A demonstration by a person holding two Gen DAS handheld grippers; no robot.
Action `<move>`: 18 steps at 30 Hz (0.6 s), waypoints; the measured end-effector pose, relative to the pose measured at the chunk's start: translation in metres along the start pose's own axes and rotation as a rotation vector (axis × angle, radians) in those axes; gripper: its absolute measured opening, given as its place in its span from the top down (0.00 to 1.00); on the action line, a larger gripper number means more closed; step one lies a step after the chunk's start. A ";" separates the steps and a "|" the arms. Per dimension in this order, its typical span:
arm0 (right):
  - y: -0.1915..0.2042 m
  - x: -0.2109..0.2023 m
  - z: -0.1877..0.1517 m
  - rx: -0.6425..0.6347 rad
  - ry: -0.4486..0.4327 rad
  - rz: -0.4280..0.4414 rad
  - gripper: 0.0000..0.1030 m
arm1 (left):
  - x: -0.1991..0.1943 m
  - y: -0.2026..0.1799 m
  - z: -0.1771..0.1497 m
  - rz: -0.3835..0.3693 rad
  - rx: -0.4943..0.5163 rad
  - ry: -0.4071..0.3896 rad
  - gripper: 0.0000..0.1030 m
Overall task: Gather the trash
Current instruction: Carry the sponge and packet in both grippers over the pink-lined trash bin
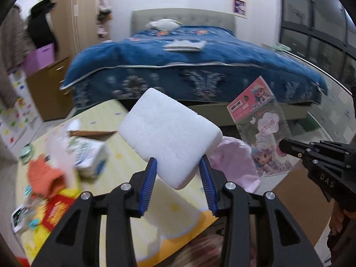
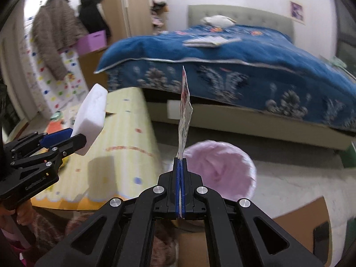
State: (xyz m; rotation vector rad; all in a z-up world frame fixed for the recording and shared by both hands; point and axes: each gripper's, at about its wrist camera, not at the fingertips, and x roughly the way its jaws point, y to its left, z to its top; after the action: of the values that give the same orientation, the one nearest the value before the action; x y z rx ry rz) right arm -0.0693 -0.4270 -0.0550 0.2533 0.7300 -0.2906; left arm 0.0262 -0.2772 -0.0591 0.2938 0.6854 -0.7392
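My left gripper (image 1: 178, 166) is shut on a white foam block (image 1: 169, 138) and holds it in the air over the yellow table's (image 1: 120, 162) right edge; the block also shows in the right wrist view (image 2: 91, 118). My right gripper (image 2: 180, 162) is shut on a flat cartoon-print plastic package (image 2: 184, 111), held upright above the pink-lined trash bin (image 2: 222, 173). The package (image 1: 260, 129), the right gripper (image 1: 280, 145) and the bin (image 1: 235, 162) show at right in the left wrist view.
The yellow table holds a carton (image 1: 89, 155), an orange cloth (image 1: 44, 175), red packets (image 1: 57, 211) and other litter. A bed with a blue cover (image 1: 189, 66) stands behind. A brown cardboard sheet (image 1: 296, 202) lies on the floor at right.
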 end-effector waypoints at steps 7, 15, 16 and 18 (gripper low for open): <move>-0.043 0.033 -0.011 0.065 0.063 -0.056 1.00 | 0.056 -0.044 0.017 -0.082 0.059 0.057 0.62; -0.075 0.076 -0.012 0.104 0.117 -0.080 0.98 | 0.100 -0.063 0.038 -0.145 0.075 0.086 0.59; -0.079 0.082 -0.011 0.106 0.123 -0.082 0.97 | 0.107 -0.065 0.040 -0.152 0.078 0.091 0.59; -0.085 0.091 -0.011 0.106 0.134 -0.087 0.97 | 0.118 -0.069 0.044 -0.157 0.083 0.101 0.59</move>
State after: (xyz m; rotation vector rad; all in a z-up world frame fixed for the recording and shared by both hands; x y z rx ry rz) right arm -0.0406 -0.5178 -0.1357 0.3442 0.8605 -0.3982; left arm 0.0615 -0.4081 -0.1054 0.3582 0.7805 -0.9084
